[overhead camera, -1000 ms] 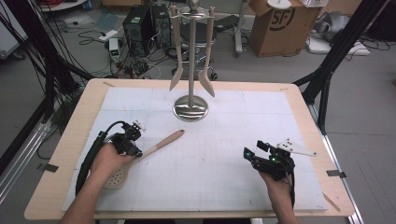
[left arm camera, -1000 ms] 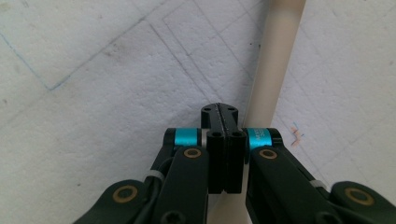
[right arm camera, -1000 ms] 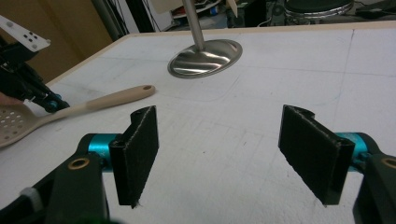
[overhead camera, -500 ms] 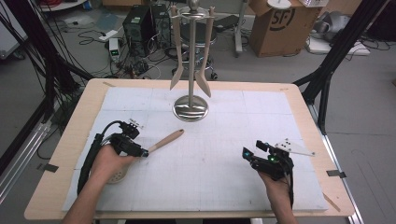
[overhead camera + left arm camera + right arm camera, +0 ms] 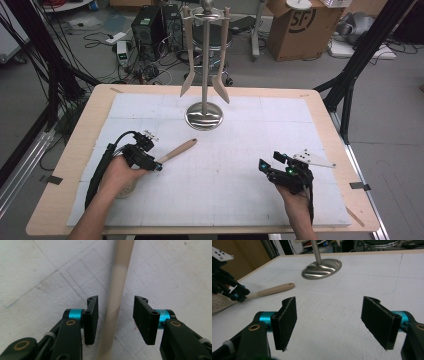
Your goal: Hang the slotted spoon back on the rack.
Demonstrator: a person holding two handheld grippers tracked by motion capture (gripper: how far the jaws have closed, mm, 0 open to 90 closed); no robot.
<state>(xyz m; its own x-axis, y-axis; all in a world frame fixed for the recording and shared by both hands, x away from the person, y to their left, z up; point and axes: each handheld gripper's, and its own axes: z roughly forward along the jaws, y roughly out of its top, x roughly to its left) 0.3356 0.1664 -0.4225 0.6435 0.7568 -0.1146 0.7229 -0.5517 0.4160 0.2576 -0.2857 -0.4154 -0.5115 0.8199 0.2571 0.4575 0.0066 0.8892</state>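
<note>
A pale wooden slotted spatula (image 5: 180, 149) lies flat on the white mat, its handle pointing toward the stand. My left gripper (image 5: 156, 167) is over the handle's middle. In the left gripper view the handle (image 5: 122, 270) runs between the parted pads of that gripper (image 5: 115, 300), with a gap on each side. Those jaws have just been opening and are open, with the handle lying loose between them. My right gripper (image 5: 263, 167) rests low near the front right, and in its own view it stands wide open (image 5: 329, 301) with nothing between the pads. The spatula (image 5: 272, 290) shows there too.
A metal utensil stand (image 5: 205, 115) with a round base (image 5: 322, 268) stands at the back middle of the mat, and two wooden utensils (image 5: 220, 85) hang from it. The wooden table edge (image 5: 85, 130) frames the mat. Boxes and cables lie on the floor behind.
The left hand has shifted slightly over the spatula handle. The spatula lies in about the same place. The right hand has stayed still.
</note>
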